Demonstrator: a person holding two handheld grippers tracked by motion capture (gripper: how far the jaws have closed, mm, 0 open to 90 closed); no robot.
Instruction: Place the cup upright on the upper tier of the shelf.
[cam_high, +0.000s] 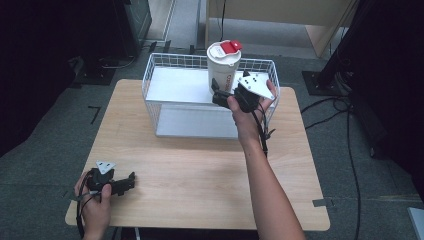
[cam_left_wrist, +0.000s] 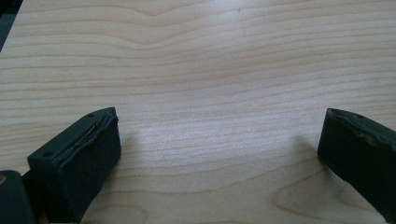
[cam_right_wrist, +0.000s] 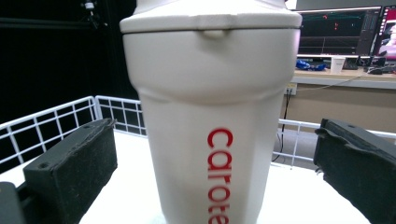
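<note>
white cup (cam_high: 222, 65) upright on upper shelf of wire basket (cam_high: 150, 75), far side of table (cam_high: 200, 170). right gripper (cam_high: 220, 97) at cup, jaws spread either side, not touching. left gripper (cam_high: 131, 181) resting near table's front left corner, jaws spread, holding nothing.

Dim lab, grey floor

Light wood table (cam_high: 200, 180) on grey carpet (cam_high: 350, 165). Black cables (cam_high: 340, 107) trail at right, dark stand base (cam_high: 320, 80) beside them. Wooden furniture (cam_high: 280, 15) behind. Monitors (cam_right_wrist: 343, 30) glow on a desk (cam_right_wrist: 345, 79).
</note>
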